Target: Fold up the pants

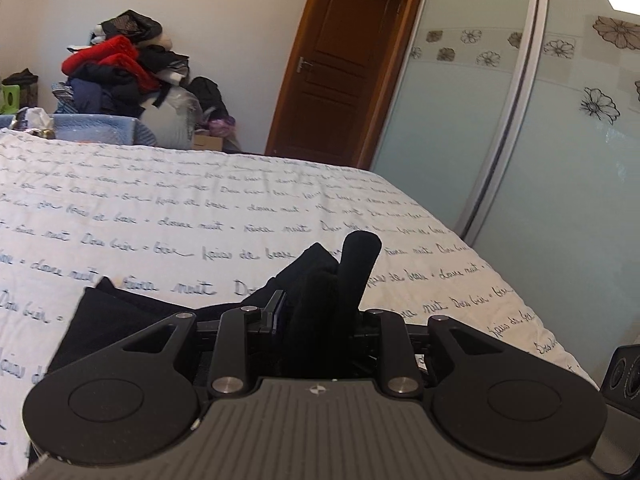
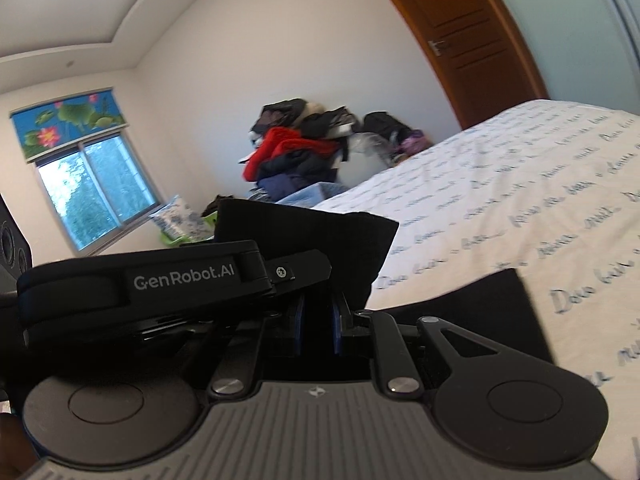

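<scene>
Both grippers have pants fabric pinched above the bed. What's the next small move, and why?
Probably carry both held edges forward together and lay them on the bedspread. The left gripper and right gripper each clamp black pants lifted off the bed, so the fold looks unfinished.

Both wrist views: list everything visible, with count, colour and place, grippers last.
pants: one, black, on the bed's near edge, part lifted in both grippers
bedspread: one, white with blue script, covering the bed
clothes pile: one heap, red, navy and black, against the far wall
door: one, brown wood, shut, right of the pile
wardrobe doors: pale frosted glass with flower prints, right of the bed
window: one, under a blue lotus blind, far left
left gripper: black, shut on bunched pants
right gripper: black, blue pads, shut on a pants fold
</scene>
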Available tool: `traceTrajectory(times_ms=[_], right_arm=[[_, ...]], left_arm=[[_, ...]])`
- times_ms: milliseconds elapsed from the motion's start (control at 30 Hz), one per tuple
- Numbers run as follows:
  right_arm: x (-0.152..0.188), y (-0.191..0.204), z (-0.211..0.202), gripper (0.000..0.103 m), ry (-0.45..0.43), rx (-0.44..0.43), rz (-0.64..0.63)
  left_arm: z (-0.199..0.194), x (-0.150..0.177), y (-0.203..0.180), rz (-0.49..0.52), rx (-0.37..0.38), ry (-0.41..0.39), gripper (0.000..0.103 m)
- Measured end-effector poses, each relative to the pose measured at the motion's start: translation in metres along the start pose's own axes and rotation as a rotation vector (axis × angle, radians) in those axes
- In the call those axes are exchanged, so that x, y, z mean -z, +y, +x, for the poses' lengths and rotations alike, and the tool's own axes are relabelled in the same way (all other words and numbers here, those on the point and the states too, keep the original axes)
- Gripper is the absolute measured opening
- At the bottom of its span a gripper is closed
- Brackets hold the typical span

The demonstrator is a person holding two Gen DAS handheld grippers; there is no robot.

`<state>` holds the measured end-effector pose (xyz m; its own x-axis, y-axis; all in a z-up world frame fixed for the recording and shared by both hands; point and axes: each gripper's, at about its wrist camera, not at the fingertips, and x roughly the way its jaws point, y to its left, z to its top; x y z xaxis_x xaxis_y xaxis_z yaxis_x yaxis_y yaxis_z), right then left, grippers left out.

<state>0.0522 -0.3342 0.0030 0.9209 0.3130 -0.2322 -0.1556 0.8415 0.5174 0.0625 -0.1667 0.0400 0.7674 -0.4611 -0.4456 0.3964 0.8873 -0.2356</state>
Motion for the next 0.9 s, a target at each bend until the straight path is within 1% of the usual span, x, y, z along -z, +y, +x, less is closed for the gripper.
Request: traceTrajectory(times_ms=[100, 167, 433, 600, 767, 833, 900], right_arm=[[0.002, -0.013, -0.002, 0.014, -0.005, 0.011, 0.036], [0.005, -0.021, -0.006, 0.014, -0.004, 0.012, 0.055], [0.009, -0.046, -0.013, 0.014, 0.0, 0.052, 0.076], [0.011, -0.056, -0.018, 0.014, -0.008, 0.068, 0.102], [0.014, -0.066, -0.023, 0.014, 0.002, 0.099, 0.125], [0.015, -0.069, -0.024, 0.014, 0.012, 0.115, 0.136], [0.016, -0.073, -0.026, 0.014, 0.025, 0.133, 0.146]], left_arm=[[0.009, 0.005, -0.01, 0.015, 0.023, 0.004, 0.028], [0.015, 0.009, -0.017, 0.027, 0.024, 0.015, 0.028], [0.033, 0.019, -0.033, 0.057, 0.041, 0.043, 0.028], [0.039, 0.022, -0.042, 0.072, 0.06, 0.057, 0.028], [0.048, 0.029, -0.049, 0.087, 0.08, 0.09, 0.028], [0.052, 0.032, -0.05, 0.088, 0.09, 0.111, 0.03], [0.056, 0.034, -0.051, 0.086, 0.119, 0.144, 0.042]])
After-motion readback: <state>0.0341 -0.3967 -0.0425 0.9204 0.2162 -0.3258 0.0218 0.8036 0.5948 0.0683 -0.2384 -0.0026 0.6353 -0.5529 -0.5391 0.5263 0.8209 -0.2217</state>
